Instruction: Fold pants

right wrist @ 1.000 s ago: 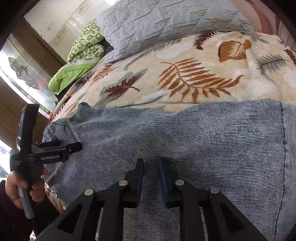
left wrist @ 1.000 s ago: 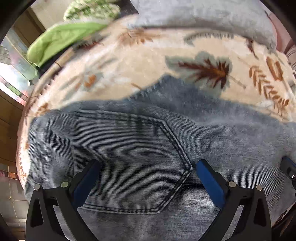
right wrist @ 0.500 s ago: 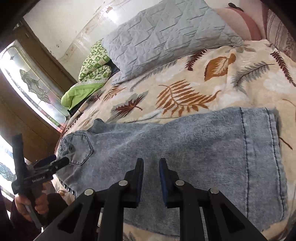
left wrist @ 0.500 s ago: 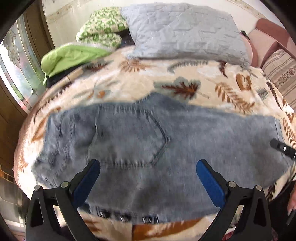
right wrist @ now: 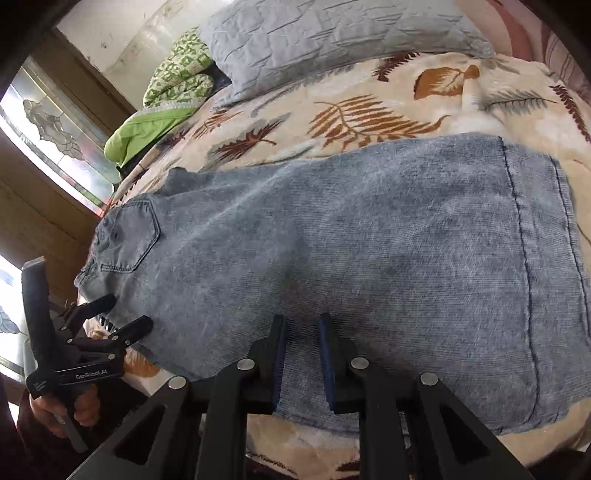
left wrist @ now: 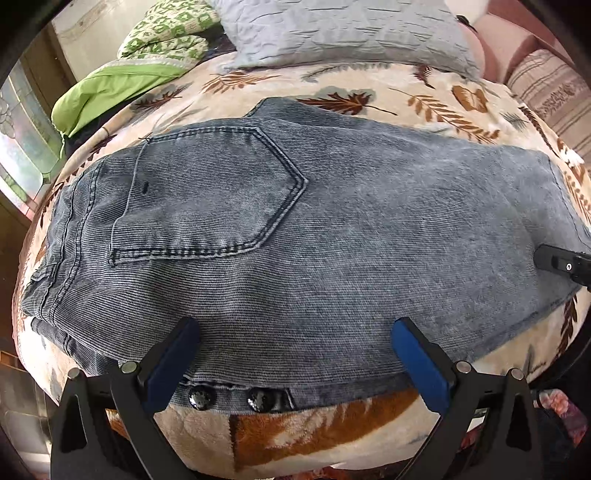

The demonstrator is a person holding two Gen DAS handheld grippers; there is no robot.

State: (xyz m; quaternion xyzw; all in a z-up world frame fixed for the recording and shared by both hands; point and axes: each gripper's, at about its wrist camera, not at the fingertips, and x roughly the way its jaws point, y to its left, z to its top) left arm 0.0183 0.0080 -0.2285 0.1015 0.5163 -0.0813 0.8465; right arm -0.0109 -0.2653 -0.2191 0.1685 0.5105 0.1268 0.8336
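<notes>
Grey-blue denim pants (left wrist: 332,229) lie flat across the bed, folded lengthwise, back pocket (left wrist: 214,195) up, waistband at the left and hem (right wrist: 532,258) at the right. My left gripper (left wrist: 295,354) is open and empty, its blue pads over the pants' near edge by the waist buttons (left wrist: 201,398). My right gripper (right wrist: 301,354) hovers over the near edge at mid-leg, jaws narrowly apart with nothing between them. The left gripper (right wrist: 122,317) also shows in the right wrist view, and the right one's tip (left wrist: 561,260) shows in the left wrist view.
The bed carries a cream leaf-print blanket (left wrist: 332,424). A grey quilted pillow (left wrist: 340,33) and a green patterned quilt (left wrist: 122,74) lie at the far side. A glass-panelled wooden door (right wrist: 51,140) stands to the left. A striped cushion (left wrist: 550,88) lies at the far right.
Both grippers pulled back from the denim, so the whole pants came into view, then the left one came closer again. The left stayed wide open, the right stayed narrowly apart. The pants did not move.
</notes>
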